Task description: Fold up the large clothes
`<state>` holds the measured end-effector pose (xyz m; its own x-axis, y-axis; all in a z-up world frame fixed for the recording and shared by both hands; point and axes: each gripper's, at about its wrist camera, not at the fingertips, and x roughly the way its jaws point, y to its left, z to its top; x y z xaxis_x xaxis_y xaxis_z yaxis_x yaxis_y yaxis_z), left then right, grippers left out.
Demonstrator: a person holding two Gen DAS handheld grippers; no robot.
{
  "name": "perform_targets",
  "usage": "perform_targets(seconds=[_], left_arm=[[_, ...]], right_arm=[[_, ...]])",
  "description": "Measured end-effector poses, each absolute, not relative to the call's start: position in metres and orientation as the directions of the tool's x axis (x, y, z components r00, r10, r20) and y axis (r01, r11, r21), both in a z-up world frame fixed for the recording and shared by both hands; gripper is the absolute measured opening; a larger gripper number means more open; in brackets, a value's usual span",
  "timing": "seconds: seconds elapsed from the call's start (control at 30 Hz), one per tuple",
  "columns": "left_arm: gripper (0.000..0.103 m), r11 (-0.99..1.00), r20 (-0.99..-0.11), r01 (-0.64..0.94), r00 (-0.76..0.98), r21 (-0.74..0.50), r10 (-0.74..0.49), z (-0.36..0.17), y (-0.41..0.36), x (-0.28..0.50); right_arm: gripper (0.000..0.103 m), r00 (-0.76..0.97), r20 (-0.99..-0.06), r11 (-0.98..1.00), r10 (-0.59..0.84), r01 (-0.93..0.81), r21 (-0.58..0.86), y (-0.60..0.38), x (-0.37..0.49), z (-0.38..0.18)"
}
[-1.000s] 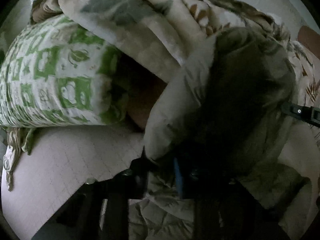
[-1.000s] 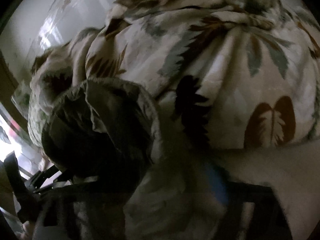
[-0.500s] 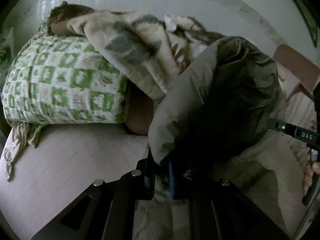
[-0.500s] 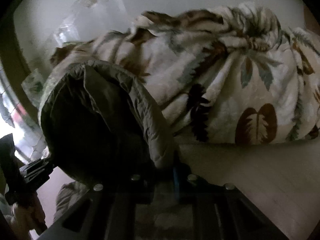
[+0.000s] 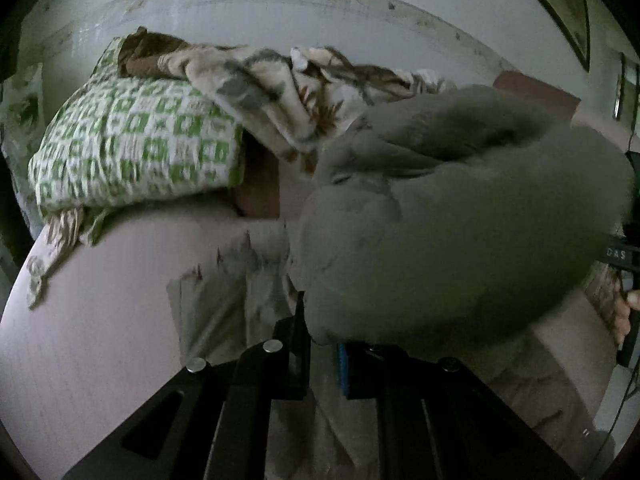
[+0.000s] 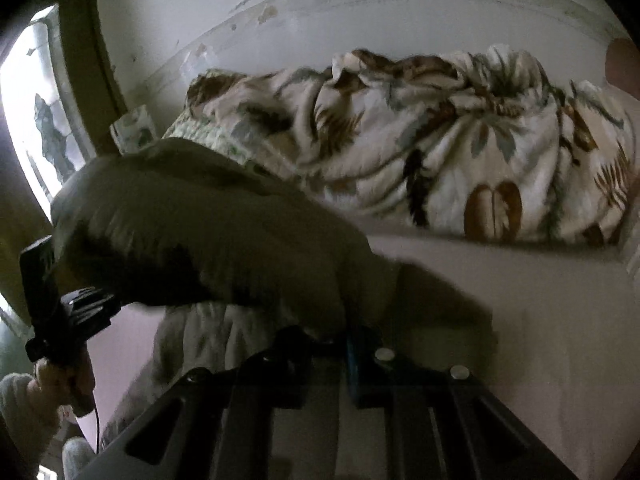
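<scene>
Pink bedsheet (image 5: 100,320) below, you hold the grey-green padded jacket (image 5: 460,220) lifted, left gripper (image 5: 322,356) and right gripper (image 6: 348,344) both pinching its edge; keep both corners level and taut as you fold it.

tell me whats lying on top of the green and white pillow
A leaf-print blanket is draped over the far top edge of the pillow, with a brown cloth at the corner. What they cover of the pillow is hidden.

Olive-grey padded jacket (image 5: 460,216), bulky and puffed, upper part lifted and doubled over, lower part lying flat on pale bed (image 5: 100,320).
</scene>
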<state>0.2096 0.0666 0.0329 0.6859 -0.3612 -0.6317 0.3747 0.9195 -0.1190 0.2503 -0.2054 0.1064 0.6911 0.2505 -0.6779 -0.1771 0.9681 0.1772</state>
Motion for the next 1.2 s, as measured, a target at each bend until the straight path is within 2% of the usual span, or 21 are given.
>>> perform_targets(seconds=[0.27,0.43,0.7,0.87,1.0,1.1,1.2], left_arm=[[0.012,0.925,-0.701,0.378,0.654,-0.023,-0.285,-0.018,0.061,0.2],[0.014,0.925,-0.73,0.377,0.623,-0.035,-0.282,-0.044,0.064,0.204],[0.016,0.922,-0.73,0.332,0.579,-0.197,-0.365,-0.031,0.094,0.185],[0.016,0.937,-0.677,0.313,0.657,-0.154,-0.331,0.002,0.11,0.158],[0.016,0.934,-0.665,0.315,0.663,-0.168,-0.343,0.019,0.102,0.168],[0.017,0.931,-0.695,0.332,0.633,-0.154,-0.341,0.009,0.083,0.179],[0.017,0.924,-0.764,0.351,0.552,-0.151,-0.335,-0.016,0.061,0.194]], right_arm=[[0.015,0.606,-0.769,0.979,0.204,-0.15,0.141,-0.203,0.231,0.016],[0.015,0.571,-0.803,0.984,0.167,-0.143,0.104,-0.2,0.241,-0.026],[0.015,0.603,-0.783,0.986,0.154,-0.149,0.079,-0.199,0.237,-0.029],[0.015,0.605,-0.781,0.986,0.155,-0.149,0.08,-0.196,0.239,-0.03],[0.015,0.609,-0.778,0.986,0.153,-0.148,0.078,-0.196,0.238,-0.031],[0.015,0.611,-0.777,0.986,0.152,-0.149,0.076,-0.195,0.237,-0.031],[0.016,0.619,-0.773,0.987,0.142,-0.151,0.06,-0.194,0.235,-0.029]])
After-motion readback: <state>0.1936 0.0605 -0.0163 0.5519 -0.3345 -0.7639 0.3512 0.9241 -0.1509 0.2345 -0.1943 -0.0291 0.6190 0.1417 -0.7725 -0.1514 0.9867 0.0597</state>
